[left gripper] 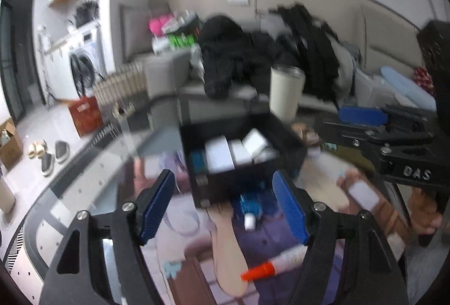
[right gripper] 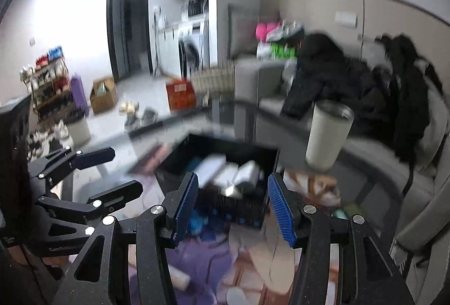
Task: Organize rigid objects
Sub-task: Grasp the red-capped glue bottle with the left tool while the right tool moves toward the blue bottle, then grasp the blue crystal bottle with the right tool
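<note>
A black open box sits on the glass table and holds several white boxes. My left gripper is open just before its near wall, nothing pressed by its blue pads. Below the gap lies a small blue bottle with a white cap. A tube with an orange cap lies nearer the camera. My right gripper is open and empty, pointing at the same black box. Each gripper shows in the other's view: the right gripper and the left gripper. Both views are blurred.
A cream tumbler stands behind the box on the right. A small white box lies on the printed mat at the right. Behind the table, a sofa is piled with black clothes. A red box and shoes sit on the floor at the left.
</note>
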The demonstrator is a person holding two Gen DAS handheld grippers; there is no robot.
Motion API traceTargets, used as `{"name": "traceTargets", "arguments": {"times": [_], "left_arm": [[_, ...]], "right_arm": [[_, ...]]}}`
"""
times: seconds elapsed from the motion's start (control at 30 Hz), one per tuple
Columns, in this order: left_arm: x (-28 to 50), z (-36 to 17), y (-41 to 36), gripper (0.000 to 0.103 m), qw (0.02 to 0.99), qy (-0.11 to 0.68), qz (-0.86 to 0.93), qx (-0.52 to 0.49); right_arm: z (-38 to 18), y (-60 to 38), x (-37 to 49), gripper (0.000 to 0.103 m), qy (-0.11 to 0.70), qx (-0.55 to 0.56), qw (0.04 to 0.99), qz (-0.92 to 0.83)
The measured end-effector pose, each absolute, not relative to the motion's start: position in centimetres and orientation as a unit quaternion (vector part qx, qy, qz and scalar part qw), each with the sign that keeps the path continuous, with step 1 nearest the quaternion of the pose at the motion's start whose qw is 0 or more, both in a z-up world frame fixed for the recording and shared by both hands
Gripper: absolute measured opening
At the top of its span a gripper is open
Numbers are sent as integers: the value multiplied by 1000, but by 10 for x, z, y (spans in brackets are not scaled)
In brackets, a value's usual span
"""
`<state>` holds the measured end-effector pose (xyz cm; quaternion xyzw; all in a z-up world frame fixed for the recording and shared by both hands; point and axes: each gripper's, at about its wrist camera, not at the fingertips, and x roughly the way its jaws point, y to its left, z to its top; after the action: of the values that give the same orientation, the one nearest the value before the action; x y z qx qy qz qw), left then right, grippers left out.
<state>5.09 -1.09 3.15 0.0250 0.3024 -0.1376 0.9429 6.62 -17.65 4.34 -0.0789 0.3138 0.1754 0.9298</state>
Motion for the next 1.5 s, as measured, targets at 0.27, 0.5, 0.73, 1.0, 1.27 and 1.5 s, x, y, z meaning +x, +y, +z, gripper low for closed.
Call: {"name": "traceTargets", "arguments": {"times": [0.27, 0.5, 0.73, 1.0, 1.27, 1.5], "left_arm": [[48, -12, -43, 73, 884, 403, -219, 90], [40, -41, -77, 73, 842, 449, -259, 151], [45, -45, -81, 25, 836, 466, -259, 128], [49, -47, -31, 24, 860, 474, -169, 80], [30, -52, -16, 24, 876, 450, -132, 112], [36, -50, -9, 24, 871, 463, -133, 92]], "right_arm": [[-14, -180, 83, 53, 440, -98, 874, 181], [-46, -182, 87, 51, 489, -97, 847, 184], [-44, -177, 95, 51, 487, -75, 849, 190], [-60, -145, 113, 51, 494, -62, 845, 193], [-72, -105, 122, 51, 488, -68, 851, 180], [-84, -83, 127, 49, 454, -101, 874, 140]]}}
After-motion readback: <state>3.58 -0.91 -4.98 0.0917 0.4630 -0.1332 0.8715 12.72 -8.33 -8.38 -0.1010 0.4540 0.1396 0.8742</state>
